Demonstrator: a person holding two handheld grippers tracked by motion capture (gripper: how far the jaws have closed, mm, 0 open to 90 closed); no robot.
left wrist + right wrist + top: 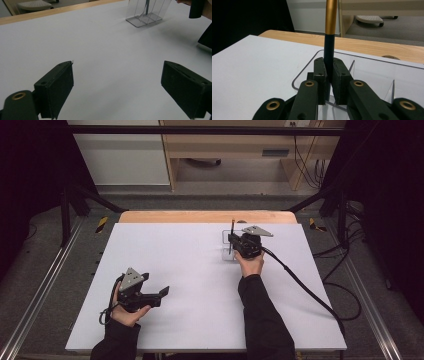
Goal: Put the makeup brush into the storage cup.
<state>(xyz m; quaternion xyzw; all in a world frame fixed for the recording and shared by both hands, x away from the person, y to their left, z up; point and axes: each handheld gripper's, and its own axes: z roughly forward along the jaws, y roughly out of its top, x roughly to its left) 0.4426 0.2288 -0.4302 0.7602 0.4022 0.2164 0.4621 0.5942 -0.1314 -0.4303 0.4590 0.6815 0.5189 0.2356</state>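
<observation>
A clear acrylic organiser (226, 245) with dividers stands on the white table, right of centre; its rim (367, 60) and its far walls (147, 15) are also in the gripper views. My right gripper (328, 72) hovers over it, shut on a black pen with a gold top (329, 37) held upright. In the high view that right gripper (231, 240) and pen (232, 227) sit at the organiser's near side. My left gripper (164, 292) rests low at the front left, open, its jaws wide apart (117, 82) and nothing between them.
The white tabletop (180, 265) has a wooden edge (207, 216) at the far side. A black cable (305, 290) trails from the right gripper off the right side. Metal rails and more cables lie on the floor around the table.
</observation>
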